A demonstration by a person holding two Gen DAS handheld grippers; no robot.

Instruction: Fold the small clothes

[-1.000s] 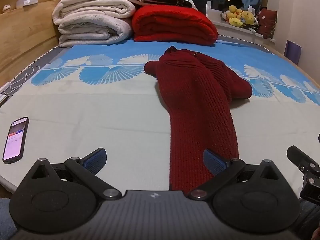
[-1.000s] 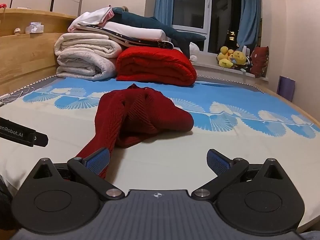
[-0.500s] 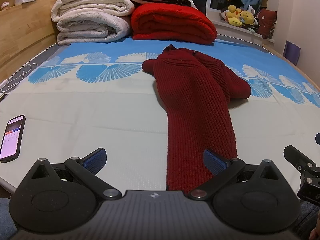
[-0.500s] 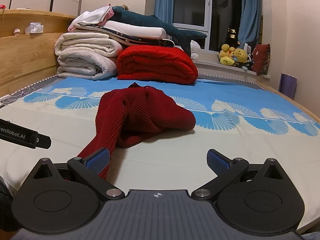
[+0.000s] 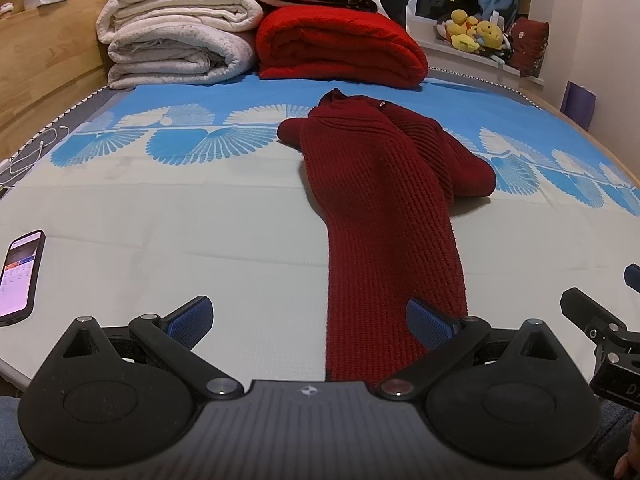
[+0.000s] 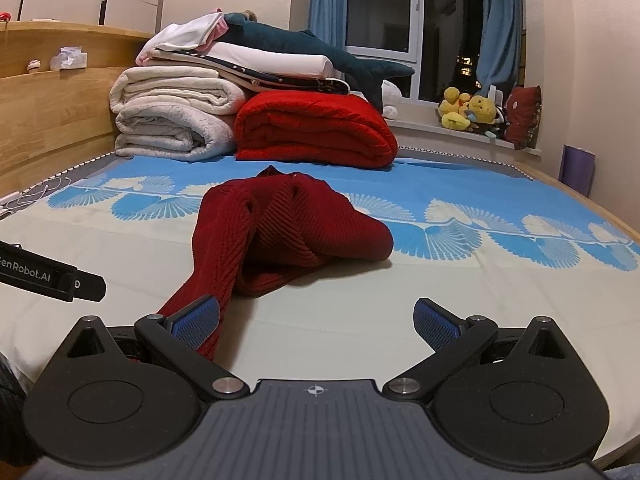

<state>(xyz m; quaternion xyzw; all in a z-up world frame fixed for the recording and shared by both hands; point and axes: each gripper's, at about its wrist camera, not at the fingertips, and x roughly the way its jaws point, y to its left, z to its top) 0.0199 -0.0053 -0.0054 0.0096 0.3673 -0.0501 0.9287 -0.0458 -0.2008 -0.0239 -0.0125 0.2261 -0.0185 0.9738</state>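
A dark red knitted garment (image 5: 384, 184) lies bunched on the bed, one long part stretching toward the near edge. My left gripper (image 5: 310, 318) is open just above the bed, and the long part's end runs under its right finger (image 5: 430, 322). In the right wrist view the same red garment (image 6: 296, 224) sits ahead and to the left. My right gripper (image 6: 316, 320) is open, its left finger (image 6: 196, 320) in front of the garment's near end. Nothing is held by either gripper.
A phone (image 5: 20, 276) lies at the bed's left near edge. Folded white blankets (image 5: 180, 40), a red blanket (image 5: 340, 48) and a plush shark (image 6: 320, 52) are stacked at the head. Plush toys (image 6: 472, 114) sit on the windowsill. The wooden bed frame (image 5: 48, 52) runs along the left.
The left wrist view has tilted and shifted slightly, so the phone sits lower and further left. Both grippers stay open and the garment has not moved.
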